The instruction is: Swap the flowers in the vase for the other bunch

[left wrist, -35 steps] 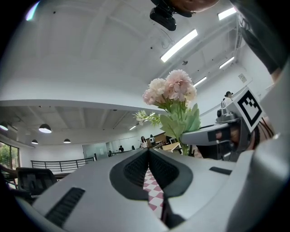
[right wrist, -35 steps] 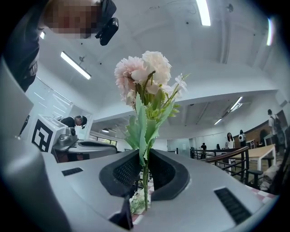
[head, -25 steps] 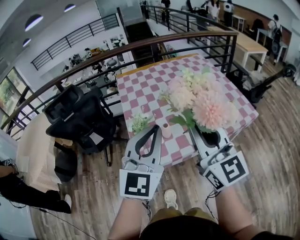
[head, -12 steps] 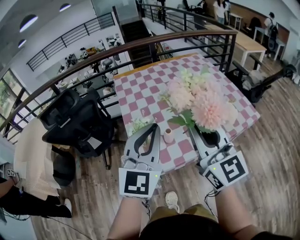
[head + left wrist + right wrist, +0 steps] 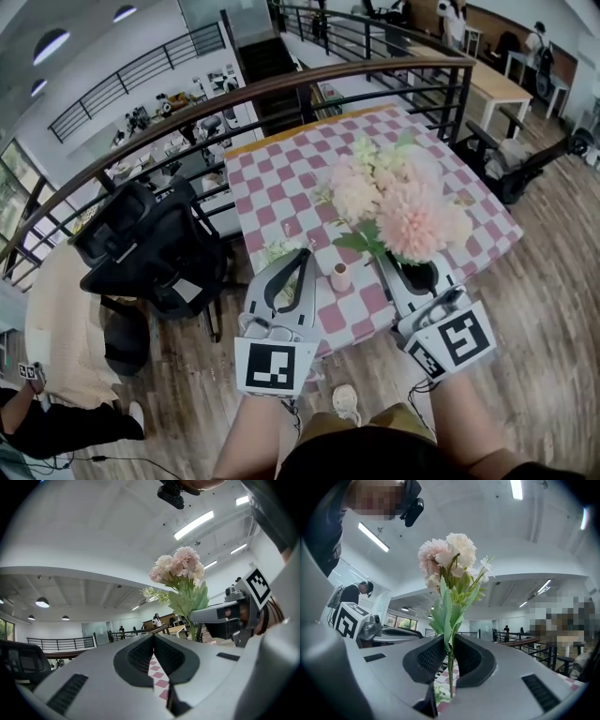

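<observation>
Left claw [image 5: 305, 255] is closed, tips together, nothing between them. It hangs over the green-white bunch [image 5: 277, 251], which lies at the near edge of the table [image 5: 281, 187]; we can't tell if they touch. Risk one: going for that bunch with the tips shut just shoves it, and it's close enough to the edge to drop off the near side. We'd open first.

Vase [image 5: 340, 277] stands just right of that claw's tip. It's small, looks empty, and is also near the edge. Risk two: a sideways sweep by either claw tips it, and we doubt a vase that narrow survives a bump.

Right claw [image 5: 450, 641] is clamped on the thin stems of the pink bunch [image 5: 394, 202], heads up, held right of the vase. Risk three: big heads on thin stems are top-heavy, so we expect swing or slip in the pads on a quick move. Risk four: in the head view the blooms and leaves cover the stem ends, so if this bunch goes in, we'd be aiming blind at a narrow mouth.
</observation>
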Demonstrator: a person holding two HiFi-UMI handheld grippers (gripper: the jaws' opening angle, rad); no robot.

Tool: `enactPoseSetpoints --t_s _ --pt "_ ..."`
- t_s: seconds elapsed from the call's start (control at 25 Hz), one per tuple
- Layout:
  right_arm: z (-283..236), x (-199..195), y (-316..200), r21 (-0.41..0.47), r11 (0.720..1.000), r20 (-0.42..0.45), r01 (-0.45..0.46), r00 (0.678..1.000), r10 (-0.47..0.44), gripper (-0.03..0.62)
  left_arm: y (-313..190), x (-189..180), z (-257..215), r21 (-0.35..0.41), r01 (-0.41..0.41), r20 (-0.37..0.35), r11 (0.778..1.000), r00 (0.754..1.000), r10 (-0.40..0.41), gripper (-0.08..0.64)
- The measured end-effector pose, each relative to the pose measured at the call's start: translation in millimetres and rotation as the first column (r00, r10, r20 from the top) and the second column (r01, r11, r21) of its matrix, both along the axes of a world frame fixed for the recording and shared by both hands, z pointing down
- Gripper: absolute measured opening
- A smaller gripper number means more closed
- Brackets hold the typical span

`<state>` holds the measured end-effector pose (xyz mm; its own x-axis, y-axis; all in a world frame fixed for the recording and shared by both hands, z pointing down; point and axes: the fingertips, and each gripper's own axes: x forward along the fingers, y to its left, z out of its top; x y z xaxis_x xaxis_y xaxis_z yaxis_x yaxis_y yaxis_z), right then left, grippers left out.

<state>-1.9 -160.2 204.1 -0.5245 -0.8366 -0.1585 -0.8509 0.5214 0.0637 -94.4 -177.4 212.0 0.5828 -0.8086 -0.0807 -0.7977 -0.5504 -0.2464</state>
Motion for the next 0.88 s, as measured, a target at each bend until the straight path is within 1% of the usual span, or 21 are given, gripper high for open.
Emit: enactPoseSetpoints --t_s 0.28,0.64,0.88 --pt "5.8 -7.6 -12.3 -0.014 1.000 -0.008 0.007 1.000 -0.007 0.061 -10.7 -0.6 8.0 -0.021 -0.035 -0.005 0.999 0.999 0.035 0.009" --pt "10.6 -14.8 -18.7 -0.018 1.000 -0.010 0.019 1.000 -0.019 0.061 -21.5 -6.7 15.0 -0.038 -0.016 -0.002 0.999 1.000 0.016 0.009" --pt "12.2 -12.5 -16.0 -0.025 0.999 -0.011 0.028 1.000 -0.028 0.061 -22.1 -7.9 17.0 -0.038 0.029 -0.005 0.999 1.000 -0.029 0.009"
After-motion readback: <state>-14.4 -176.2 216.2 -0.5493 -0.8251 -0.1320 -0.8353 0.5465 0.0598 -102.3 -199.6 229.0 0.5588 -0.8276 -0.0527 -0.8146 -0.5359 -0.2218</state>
